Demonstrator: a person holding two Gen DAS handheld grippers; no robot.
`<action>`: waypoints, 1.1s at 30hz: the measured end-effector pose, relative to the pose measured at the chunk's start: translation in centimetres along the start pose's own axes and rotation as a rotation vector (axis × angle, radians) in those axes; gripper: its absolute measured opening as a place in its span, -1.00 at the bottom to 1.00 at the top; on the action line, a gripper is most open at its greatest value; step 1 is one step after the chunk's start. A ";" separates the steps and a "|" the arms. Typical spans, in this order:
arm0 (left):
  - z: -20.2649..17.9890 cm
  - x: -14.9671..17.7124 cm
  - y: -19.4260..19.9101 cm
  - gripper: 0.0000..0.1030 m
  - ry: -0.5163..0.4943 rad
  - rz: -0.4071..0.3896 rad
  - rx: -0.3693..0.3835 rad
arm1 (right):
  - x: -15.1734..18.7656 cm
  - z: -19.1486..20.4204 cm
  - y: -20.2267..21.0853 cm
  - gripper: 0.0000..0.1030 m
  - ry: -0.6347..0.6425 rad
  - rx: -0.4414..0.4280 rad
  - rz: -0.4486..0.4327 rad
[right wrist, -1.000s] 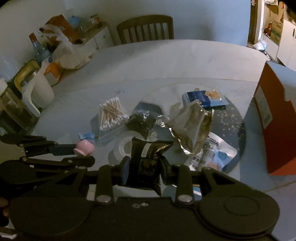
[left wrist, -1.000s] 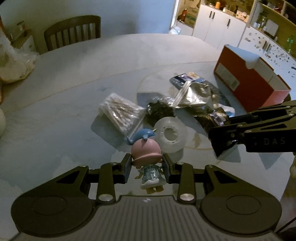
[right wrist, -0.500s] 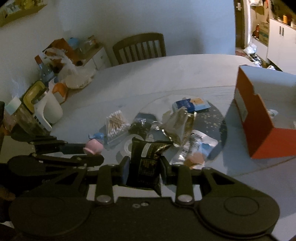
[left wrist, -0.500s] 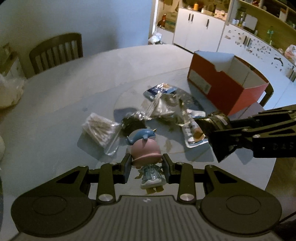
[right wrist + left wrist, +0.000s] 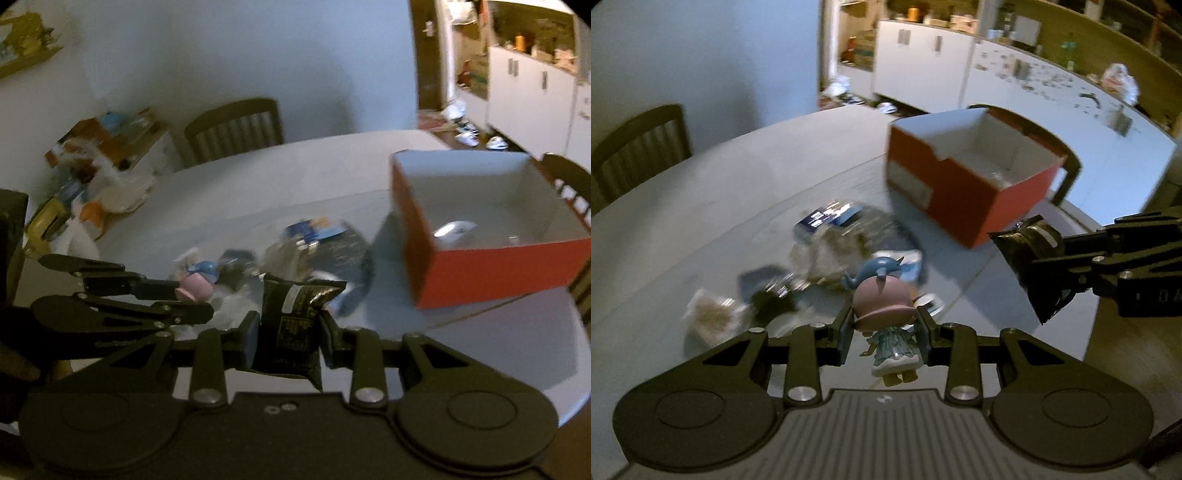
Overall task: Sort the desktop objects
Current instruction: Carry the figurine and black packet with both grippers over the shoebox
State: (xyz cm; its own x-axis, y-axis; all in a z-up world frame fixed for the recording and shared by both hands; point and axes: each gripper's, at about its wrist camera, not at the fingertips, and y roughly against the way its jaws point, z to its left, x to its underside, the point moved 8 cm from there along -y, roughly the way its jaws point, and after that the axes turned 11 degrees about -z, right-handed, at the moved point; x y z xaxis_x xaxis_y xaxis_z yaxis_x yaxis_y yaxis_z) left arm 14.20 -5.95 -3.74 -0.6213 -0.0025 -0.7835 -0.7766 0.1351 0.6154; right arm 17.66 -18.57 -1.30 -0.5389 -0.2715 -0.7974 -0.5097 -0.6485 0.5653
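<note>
1. Carrying both loads above the table (image 5: 738, 192), you hold each gripper clamped on one item: the left gripper (image 5: 884, 326) grips the figurine (image 5: 886, 314) by its pink head, and the right gripper (image 5: 288, 332) pinches the black packet (image 5: 291, 325) across its width.
2. Locate the red box (image 5: 491, 280). It lies ahead and to the right of both grippers, open side up, with a few small items already on its floor.
3. Note which hand is nearer. The right gripper sits between the left gripper and the red box, so the black packet probably has the shorter path.
4. Check the long axes. The figurine hangs roughly upright, feet toward the camera; the black packet stands on end between the fingers.
5. Check the pose. Both grippers point forward, roughly level, clear of the pile of packets (image 5: 831, 254) remaining on the table.
6. Expect to raise each load over the near wall of the red box before releasing.
</note>
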 end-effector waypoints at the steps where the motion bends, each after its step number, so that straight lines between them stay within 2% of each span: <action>1: -0.5 -0.5 -0.3 -0.34 -0.008 -0.004 0.013 | -0.2 -0.6 0.4 -0.37 -0.002 0.016 -0.008; 10: -5.3 -4.5 -3.7 -0.34 -0.054 -0.024 0.125 | -2.0 -6.2 3.4 -0.37 -0.043 0.121 -0.078; 16: -7.9 -5.9 -5.7 -0.34 -0.080 -0.016 0.167 | -3.3 -9.7 4.6 -0.37 -0.065 0.169 -0.111; 24: -10.2 -7.7 -8.7 -0.34 -0.103 0.007 0.191 | -4.3 -14.6 4.5 -0.37 -0.100 0.218 -0.116; 33: -11.8 -10.0 -11.4 -0.34 -0.113 -0.004 0.161 | -6.0 -20.0 3.2 -0.37 -0.110 0.211 -0.124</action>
State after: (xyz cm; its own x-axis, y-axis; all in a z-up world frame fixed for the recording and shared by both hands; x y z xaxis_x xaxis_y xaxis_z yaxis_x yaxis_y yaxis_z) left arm 28.06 -19.15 -1.92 -0.5952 0.1070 -0.7964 -0.7468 0.2922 0.5974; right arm 32.63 -33.22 1.04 -0.5273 -0.1134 -0.8421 -0.6987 -0.5061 0.5057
